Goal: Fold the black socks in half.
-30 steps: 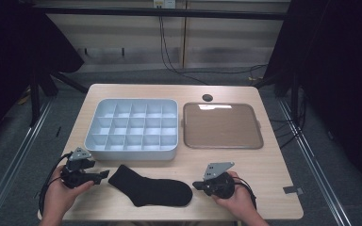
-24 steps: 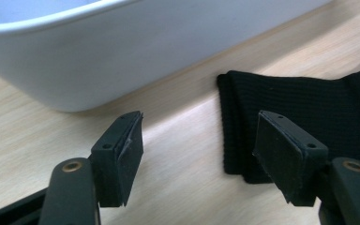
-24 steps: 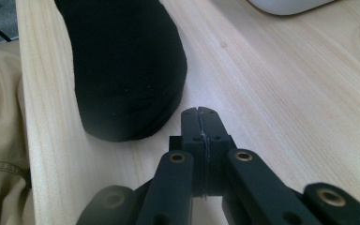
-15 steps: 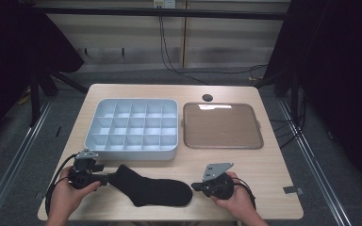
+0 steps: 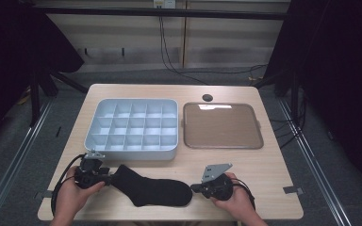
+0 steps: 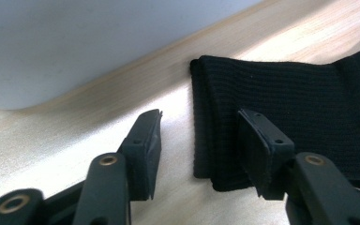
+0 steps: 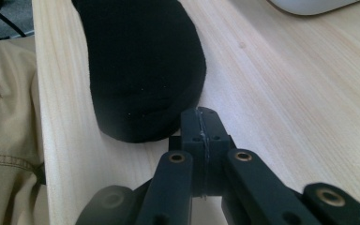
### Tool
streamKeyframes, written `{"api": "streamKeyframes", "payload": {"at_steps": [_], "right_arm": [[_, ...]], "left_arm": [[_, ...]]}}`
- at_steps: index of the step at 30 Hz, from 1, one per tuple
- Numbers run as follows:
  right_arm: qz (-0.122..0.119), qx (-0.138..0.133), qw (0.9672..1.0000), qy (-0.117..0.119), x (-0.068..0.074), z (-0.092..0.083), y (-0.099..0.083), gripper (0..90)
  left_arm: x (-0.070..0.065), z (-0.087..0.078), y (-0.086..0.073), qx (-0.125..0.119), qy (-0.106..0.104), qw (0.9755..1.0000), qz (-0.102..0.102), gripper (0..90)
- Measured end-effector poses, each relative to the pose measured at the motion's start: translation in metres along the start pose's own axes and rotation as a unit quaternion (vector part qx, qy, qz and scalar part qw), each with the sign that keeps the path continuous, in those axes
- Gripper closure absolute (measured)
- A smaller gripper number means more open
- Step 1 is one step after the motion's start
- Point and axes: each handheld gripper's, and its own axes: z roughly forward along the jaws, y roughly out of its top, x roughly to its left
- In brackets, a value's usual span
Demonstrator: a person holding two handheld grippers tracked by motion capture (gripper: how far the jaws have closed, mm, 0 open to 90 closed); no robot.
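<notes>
High view: a black sock [image 5: 151,189] lies flat near the desk's [image 5: 273,174] front edge, cuff toward the left corner, toe toward the middle. Behind it sit a grey compartment tray [image 5: 131,128] and a brown flat tray [image 5: 222,125]. The left gripper [image 5: 104,176] reaches the cuff; the right gripper [image 5: 194,188] rests level just beside the toe.

Left gripper view: jaws half open, having just been closing, with the ribbed, folded cuff edge between them; one pad [image 6: 258,145] overlaps the fabric, not yet pinching.

Right gripper view: jaws pressed together, empty, beside the rounded toe.
</notes>
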Motion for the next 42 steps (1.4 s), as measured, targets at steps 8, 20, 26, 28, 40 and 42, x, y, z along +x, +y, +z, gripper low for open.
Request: {"api": "streamKeyframes", "payload": {"at_steps": [8, 20, 26, 28, 40, 42], "right_arm": [[-0.004, -0.002, 1.0, -0.002, 0.0016, -0.0026, -0.0003, 90.0], [-0.005, 0.001, 1.0, 0.004, 0.0038, -0.0012, -0.0009, 90.0], [-0.006, 0.002, 1.0, 0.004, 0.0038, -0.0014, -0.0009, 90.0], [-0.004, 0.002, 1.0, 0.004, 0.0043, -0.0015, -0.0011, 90.0], [-0.008, 0.005, 0.9999, 0.008, 0.0048, 0.0005, -0.0009, 90.0], [-0.01, 0.005, 0.9999, 0.01, 0.006, 0.001, -0.0001, 90.0]], "left_arm": [[-0.0029, 0.0041, 0.0031, 0.016, -0.006, 0.9998, 0.002, 59.3], [-0.0041, 0.0055, 0.0043, 0.027, -0.018, 0.9994, -0.012, 71.1], [-0.0059, 0.0047, 0.0058, 0.033, -0.014, 0.9991, -0.024, 74.5], [-0.0065, 0.0045, 0.0063, 0.03, -0.009, 0.9992, -0.026, 75.8], [-0.0023, 0.0008, 0.0068, 0.024, 0.009, 0.9988, -0.043, 80.2], [0.0002, -0.001, 0.0065, 0.027, 0.014, 0.9985, -0.045, 80.7]]}}
